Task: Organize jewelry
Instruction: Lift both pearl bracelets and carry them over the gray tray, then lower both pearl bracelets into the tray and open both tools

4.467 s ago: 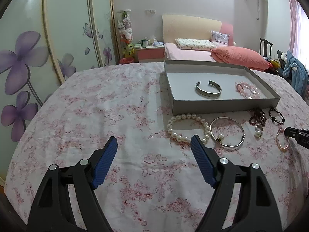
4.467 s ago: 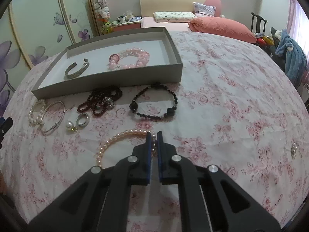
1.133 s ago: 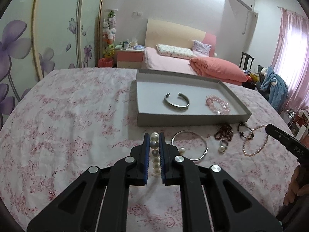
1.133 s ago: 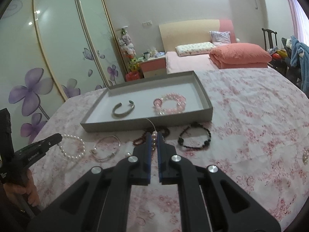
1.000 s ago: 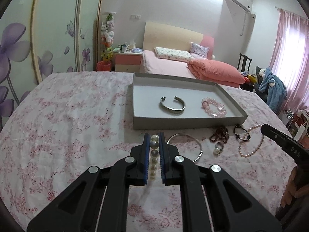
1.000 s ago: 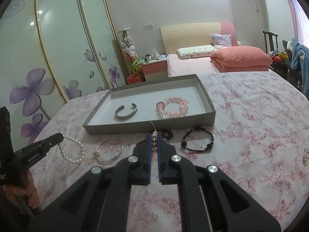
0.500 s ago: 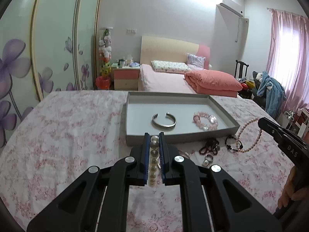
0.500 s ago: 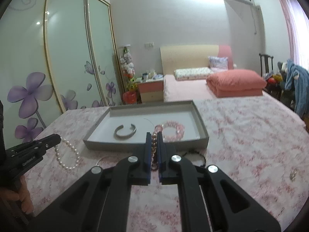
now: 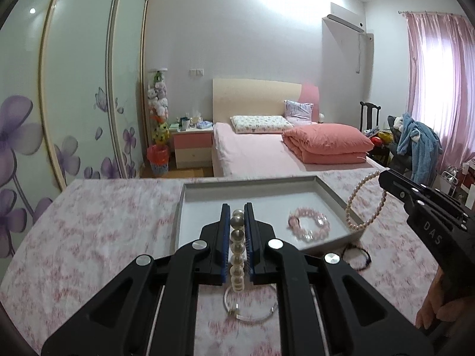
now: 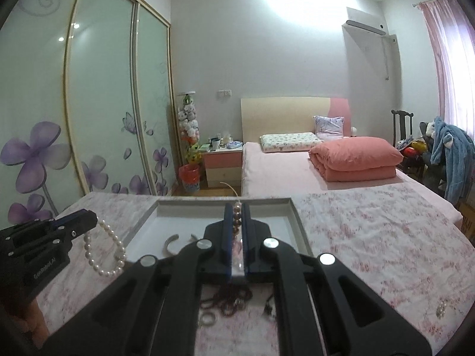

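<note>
Both grippers have risen off the flowered cloth since the earlier frames, each lifting a bracelet clear. Left gripper (image 9: 237,231) is clamped on the white pearl bracelet (image 10: 104,249); right gripper (image 10: 236,228) is clamped on the pink pearl bracelet (image 9: 365,204). Both loops hang below the jaws, long axis near vertical. Step: carry to the grey tray (image 9: 326,188). Next, likely: lower over bare tray floor, clear of the pink bead bracelet (image 9: 308,225), then release.

We see a counter (image 9: 98,222) with a pink flowery cloth filling the lower half of the frame. On it sit a grey tray (image 9: 332,191) in the middle, a silver ring bangle (image 9: 252,316) below it, and a black bead bracelet (image 9: 357,256) at lower right.
</note>
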`<state>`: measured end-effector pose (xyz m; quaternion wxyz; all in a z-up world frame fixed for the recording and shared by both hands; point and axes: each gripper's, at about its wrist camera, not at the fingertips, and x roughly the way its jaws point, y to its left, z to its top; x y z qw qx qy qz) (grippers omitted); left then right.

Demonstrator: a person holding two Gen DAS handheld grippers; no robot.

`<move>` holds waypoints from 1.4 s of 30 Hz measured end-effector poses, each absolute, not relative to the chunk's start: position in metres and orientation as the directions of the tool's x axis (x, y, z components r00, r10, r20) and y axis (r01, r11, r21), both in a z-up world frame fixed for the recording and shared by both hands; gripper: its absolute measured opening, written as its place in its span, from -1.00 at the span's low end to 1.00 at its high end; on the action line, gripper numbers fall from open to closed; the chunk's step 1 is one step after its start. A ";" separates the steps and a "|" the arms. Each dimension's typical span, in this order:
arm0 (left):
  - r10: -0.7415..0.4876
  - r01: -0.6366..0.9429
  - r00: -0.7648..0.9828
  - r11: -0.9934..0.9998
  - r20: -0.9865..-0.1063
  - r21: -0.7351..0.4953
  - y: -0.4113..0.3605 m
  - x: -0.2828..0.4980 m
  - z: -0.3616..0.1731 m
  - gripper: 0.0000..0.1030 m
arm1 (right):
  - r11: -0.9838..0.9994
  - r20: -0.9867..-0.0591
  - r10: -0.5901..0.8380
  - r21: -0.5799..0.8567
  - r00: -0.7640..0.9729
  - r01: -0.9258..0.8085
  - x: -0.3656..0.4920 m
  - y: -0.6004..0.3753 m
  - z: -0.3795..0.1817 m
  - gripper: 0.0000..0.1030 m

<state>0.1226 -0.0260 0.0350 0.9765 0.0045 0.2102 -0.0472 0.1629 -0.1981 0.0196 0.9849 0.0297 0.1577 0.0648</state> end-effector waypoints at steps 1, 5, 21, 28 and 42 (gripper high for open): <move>-0.090 0.094 0.908 0.996 -0.410 -0.011 -0.027 0.126 0.035 -0.80 | 0.990 -0.305 0.134 0.080 0.943 -0.115 0.167 -0.197 0.020 -0.88; -0.082 0.088 0.908 0.996 -0.411 -0.005 -0.031 0.149 0.035 -0.80 | 0.991 -0.298 0.124 0.081 0.947 -0.104 0.185 -0.199 0.021 -0.88; -0.113 0.110 0.860 0.993 -0.498 -0.035 -0.044 0.213 -0.002 -0.80 | 0.983 -0.432 0.158 0.150 0.888 -0.102 0.268 -0.202 -0.023 -0.88; -0.110 0.101 0.832 0.994 -0.544 -0.047 -0.043 0.226 -0.022 -0.80 | 0.980 -0.491 0.181 0.160 0.852 -0.116 0.285 -0.197 -0.045 -0.87; -0.107 0.087 0.814 0.994 -0.571 -0.063 -0.039 0.235 -0.028 -0.79 | 0.978 -0.507 0.162 0.194 0.847 -0.071 0.288 -0.206 -0.046 -0.29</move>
